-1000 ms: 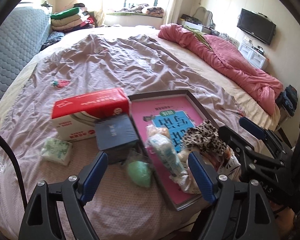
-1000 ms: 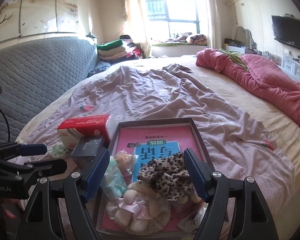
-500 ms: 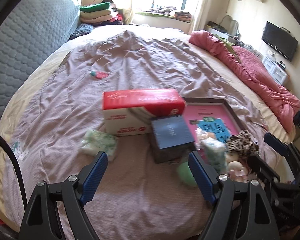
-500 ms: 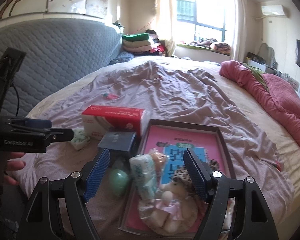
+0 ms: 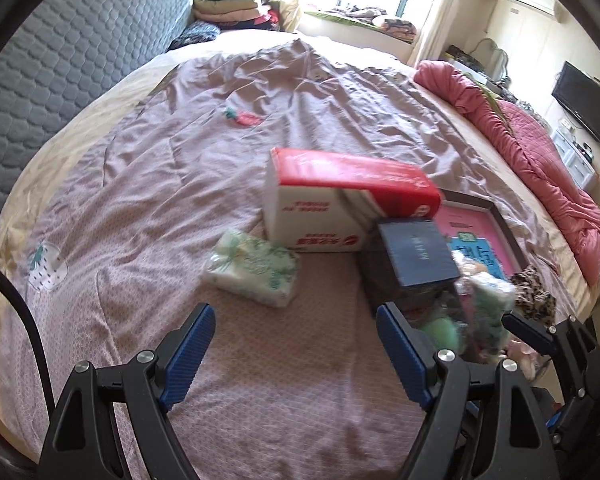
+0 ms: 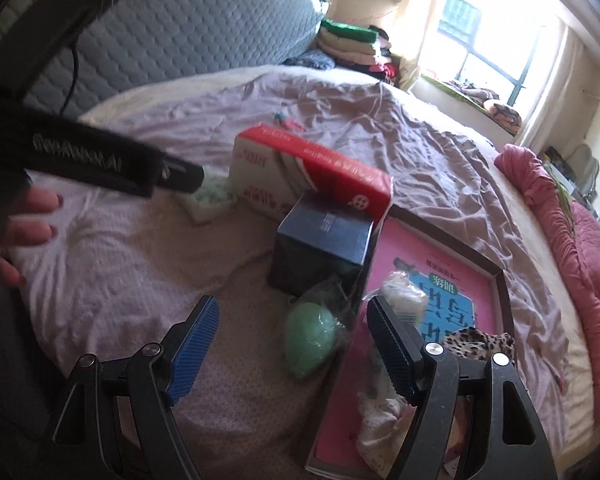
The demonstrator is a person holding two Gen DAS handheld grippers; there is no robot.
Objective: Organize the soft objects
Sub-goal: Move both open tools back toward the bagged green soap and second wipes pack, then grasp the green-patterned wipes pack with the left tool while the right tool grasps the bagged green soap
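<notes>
My left gripper (image 5: 296, 334) is open over the bed cover, just short of a green-patterned tissue pack (image 5: 253, 267). My right gripper (image 6: 292, 332) is open too, and a green egg-shaped sponge in clear wrap (image 6: 310, 339) lies between its blue pads without touching them. A pink tray (image 6: 500, 280) at the right holds a leopard-print scrunchie (image 6: 480, 340), a wrapped tissue pack (image 6: 404, 300) and a small plush doll (image 6: 380, 432). The sponge (image 5: 442, 330) and scrunchie (image 5: 534, 294) also show at the right of the left wrist view.
A red and white tissue box (image 5: 340, 200) and a dark blue box (image 5: 412, 252) stand between the tissue pack and the tray. A pink quilt (image 5: 540, 152) lies along the bed's right side. A grey padded headboard (image 6: 180, 28) runs along the left. Folded clothes (image 5: 228, 0) are stacked at the far end.
Both grippers swung left and dropped lower. The left one now faces the green-patterned tissue pack rather than the tray; the right one faces the sponge and the dark box. Jaws kept their width.
</notes>
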